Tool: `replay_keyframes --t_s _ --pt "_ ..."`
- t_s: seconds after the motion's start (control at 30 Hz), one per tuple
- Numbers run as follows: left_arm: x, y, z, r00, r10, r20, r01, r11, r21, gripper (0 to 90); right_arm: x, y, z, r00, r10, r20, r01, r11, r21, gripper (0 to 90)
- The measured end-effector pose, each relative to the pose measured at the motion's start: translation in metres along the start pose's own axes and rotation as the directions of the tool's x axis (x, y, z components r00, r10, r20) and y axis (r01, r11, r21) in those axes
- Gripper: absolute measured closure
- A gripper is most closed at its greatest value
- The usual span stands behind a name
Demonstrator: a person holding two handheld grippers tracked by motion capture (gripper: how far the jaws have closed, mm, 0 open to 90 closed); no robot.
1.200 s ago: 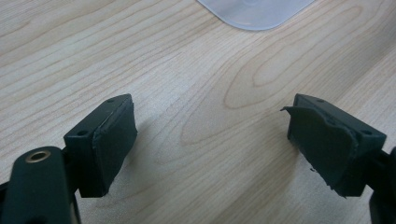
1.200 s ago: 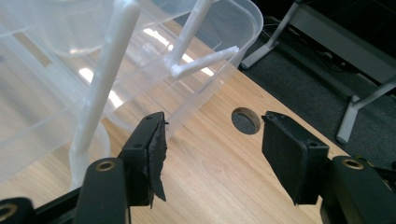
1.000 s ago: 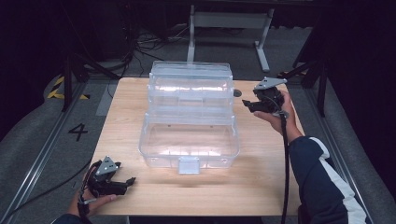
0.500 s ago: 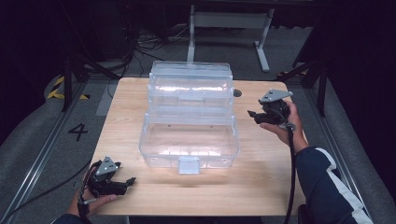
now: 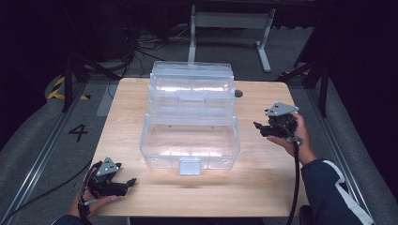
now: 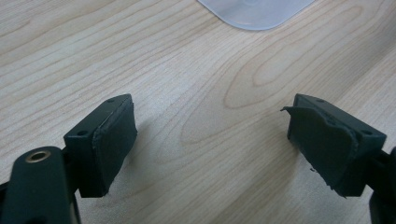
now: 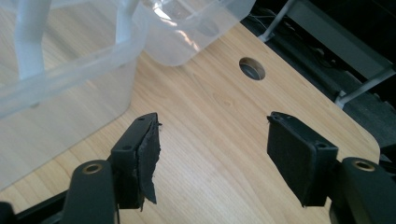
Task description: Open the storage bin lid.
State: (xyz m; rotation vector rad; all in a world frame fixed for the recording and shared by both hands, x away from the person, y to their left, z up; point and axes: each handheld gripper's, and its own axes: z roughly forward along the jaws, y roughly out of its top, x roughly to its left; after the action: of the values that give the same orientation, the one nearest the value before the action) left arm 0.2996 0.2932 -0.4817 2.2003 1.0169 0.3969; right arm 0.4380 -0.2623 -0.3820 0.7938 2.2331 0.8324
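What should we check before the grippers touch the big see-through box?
1. Left gripper open and holding nothing: ok, jaws apart over bare wood.
2. Right gripper open and holding nothing: ok.
3. Clear box sits flat on the table: ok.
4. Right gripper points toward the box: ok, with a gap between them.
5. Front latch fastened: cannot tell.
6. Box has nothing inside: cannot tell for sure; nothing visible through the plastic.

One clear plastic organizer box point(image 5: 191, 117) on one wooden table point(image 5: 263, 183); two handheld grippers, left gripper point(image 5: 126, 182) and right gripper point(image 5: 259, 127); one round hole point(image 5: 238, 93) in the tabletop.
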Motion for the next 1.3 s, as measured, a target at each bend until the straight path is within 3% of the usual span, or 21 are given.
replay_keyframes --t_s 0.67,1.3 --pt "0.000 0.000 0.000 1.0000 0.003 0.001 -0.003 1.0000 0.001 16.0 0.020 -0.053 -0.015 0.9995 0.026 -0.020 -0.025 0.9995 0.017 33.3" --pt "0.002 0.001 0.001 0.9998 0.016 0.009 -0.016 0.9999 0.002 15.3 0.036 -0.105 -0.027 0.9943 0.106 -0.016 -0.104 0.9920 0.070 30.7"
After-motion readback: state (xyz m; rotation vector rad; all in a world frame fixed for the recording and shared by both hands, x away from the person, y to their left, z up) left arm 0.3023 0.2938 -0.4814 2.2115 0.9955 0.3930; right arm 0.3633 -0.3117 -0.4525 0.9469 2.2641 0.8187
